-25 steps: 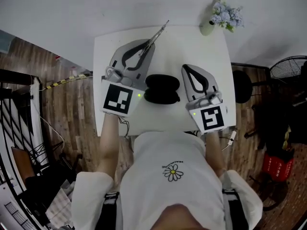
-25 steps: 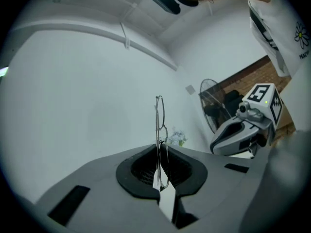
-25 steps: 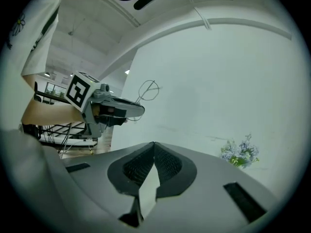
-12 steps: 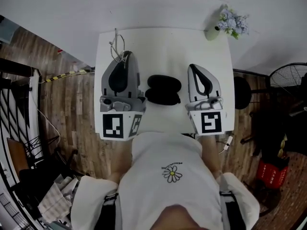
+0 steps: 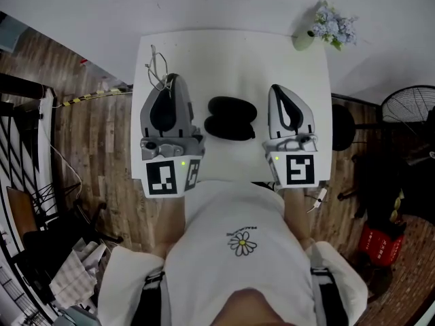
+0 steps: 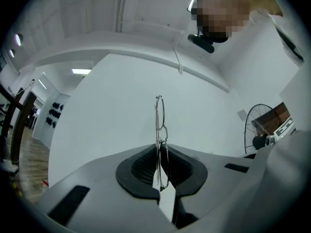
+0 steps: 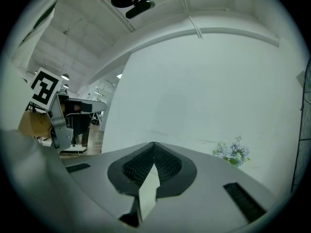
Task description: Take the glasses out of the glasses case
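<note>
The thin wire-framed glasses [image 5: 156,66] are clear of the case and stick out past the tip of my left gripper [image 5: 170,80], over the white table's [image 5: 231,56] left side. In the left gripper view the glasses [image 6: 159,123] stand edge-on and upright, pinched between the shut jaws of the left gripper [image 6: 159,148]. The black glasses case [image 5: 230,117] lies open between the two grippers. My right gripper [image 5: 278,89] hovers to the right of the case. In its own view the right gripper [image 7: 154,144] has its tips together with nothing between them.
A small vase of pale blue flowers [image 5: 328,27] stands at the table's far right corner, seen also in the right gripper view as the flowers [image 7: 232,153]. A floor fan [image 5: 408,104] stands right of the table, on the wooden floor around it.
My left gripper has swung left with the glasses, from above the far middle of the table to its left side, and now points straight ahead. The right gripper has stayed put.
</note>
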Demonstrator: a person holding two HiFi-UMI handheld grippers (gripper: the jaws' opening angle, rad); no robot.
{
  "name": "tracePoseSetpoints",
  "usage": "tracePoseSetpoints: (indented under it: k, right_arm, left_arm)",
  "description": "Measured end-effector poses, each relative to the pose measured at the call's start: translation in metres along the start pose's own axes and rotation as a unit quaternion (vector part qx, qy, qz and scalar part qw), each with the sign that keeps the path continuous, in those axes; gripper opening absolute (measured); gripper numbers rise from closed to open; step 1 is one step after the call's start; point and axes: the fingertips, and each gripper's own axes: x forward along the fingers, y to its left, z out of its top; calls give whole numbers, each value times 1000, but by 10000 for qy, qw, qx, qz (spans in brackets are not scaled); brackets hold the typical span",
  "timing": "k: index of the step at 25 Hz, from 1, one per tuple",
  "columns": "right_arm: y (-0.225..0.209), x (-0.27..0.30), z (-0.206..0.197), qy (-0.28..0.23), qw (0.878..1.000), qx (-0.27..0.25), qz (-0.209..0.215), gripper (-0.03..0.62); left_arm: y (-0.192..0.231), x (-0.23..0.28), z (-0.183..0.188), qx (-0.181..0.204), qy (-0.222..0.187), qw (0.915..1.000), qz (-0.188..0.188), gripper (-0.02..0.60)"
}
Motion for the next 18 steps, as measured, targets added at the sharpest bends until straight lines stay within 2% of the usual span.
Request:
tracePoseSetpoints:
  k: [7,14,18]
  right_arm:
    - [-4,1,-1,10,10000,60,-27,9]
    - [-7,-1,-1,-3,9999,57,-92,9]
    - [-10,-3,-2,-29,9999,39,-112,9]
  left_arm:
    - [5,2,10,170,-88,9997,130,28]
    - [6,3,13,515,-83,9985,189,28]
    - [5,3,15,549,-120,9983,178,28]
